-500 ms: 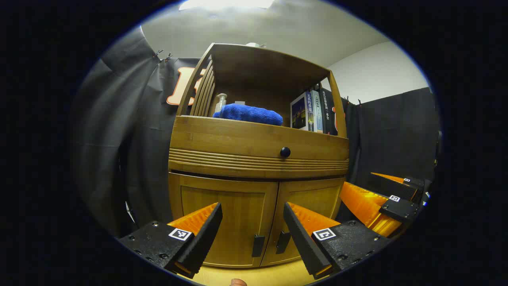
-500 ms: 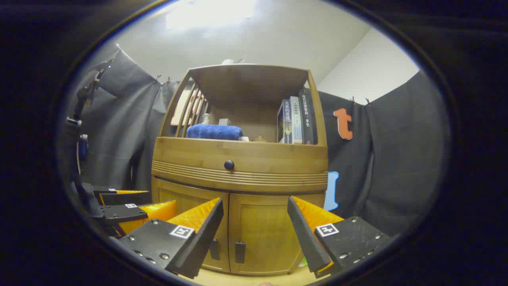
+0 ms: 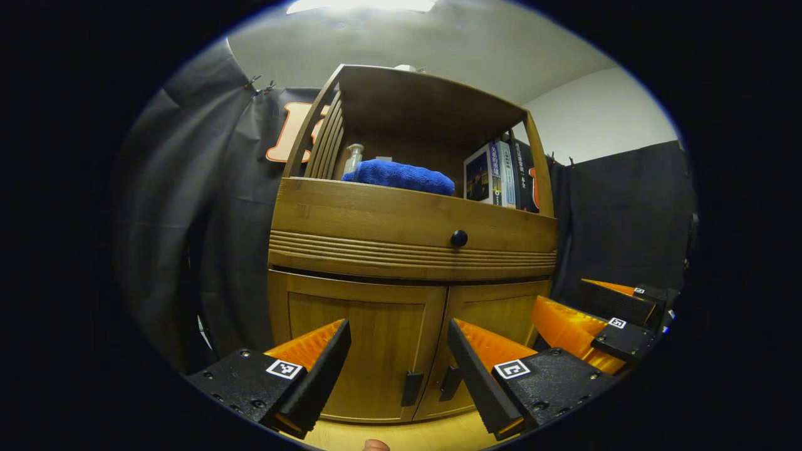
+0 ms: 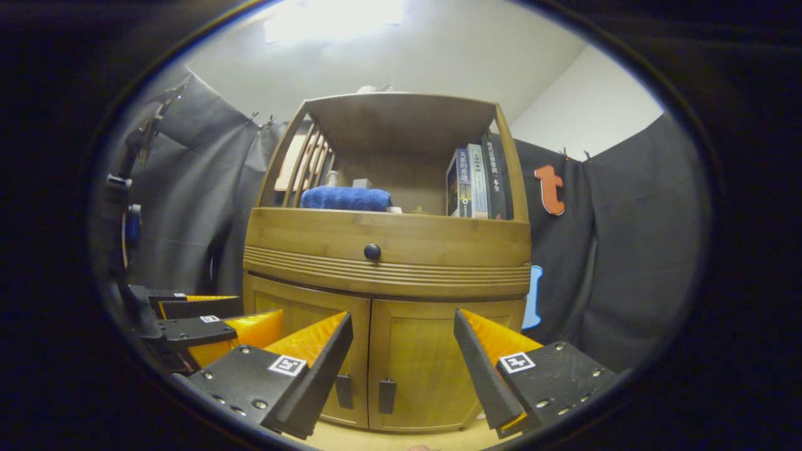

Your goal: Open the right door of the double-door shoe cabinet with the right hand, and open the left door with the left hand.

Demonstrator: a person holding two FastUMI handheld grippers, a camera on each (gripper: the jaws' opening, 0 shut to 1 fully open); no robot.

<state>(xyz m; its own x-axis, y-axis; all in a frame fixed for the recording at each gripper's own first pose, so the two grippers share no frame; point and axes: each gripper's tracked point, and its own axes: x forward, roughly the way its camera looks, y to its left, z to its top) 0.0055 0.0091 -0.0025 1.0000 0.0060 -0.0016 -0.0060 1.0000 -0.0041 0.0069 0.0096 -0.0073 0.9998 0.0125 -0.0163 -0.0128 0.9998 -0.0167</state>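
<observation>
Dead ahead of both grippers stands the shoe cabinet (image 4: pixel 388 250), upright and facing us, its left door (image 3: pixel 357 351) and right door (image 4: pixel 432 363) both closed, each with one dark vertical handle at the centre seam. Left gripper (image 3: pixel 398 369) and right gripper (image 4: pixel 404 369) hang spread wide, touching nothing. One round drawer knob (image 4: pixel 372 252), one blue towel (image 4: pixel 344 198), three books (image 4: pixel 479 181) upright on the shelf; pale wooden floor (image 3: pixel 407 435), black cloth walls around.

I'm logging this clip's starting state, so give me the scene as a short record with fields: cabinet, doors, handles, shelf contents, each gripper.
cabinet: wooden shoe cabinet with an open shelf above, a drawer with a dark knob, two doors below
left door: shut
right door: shut
handles: two dark handles, left and right, beside the centre seam, untouched
shelf contents: blue towel, upright books, a bottle
left gripper: open, short of the left door
right gripper: open, short of the right door
</observation>
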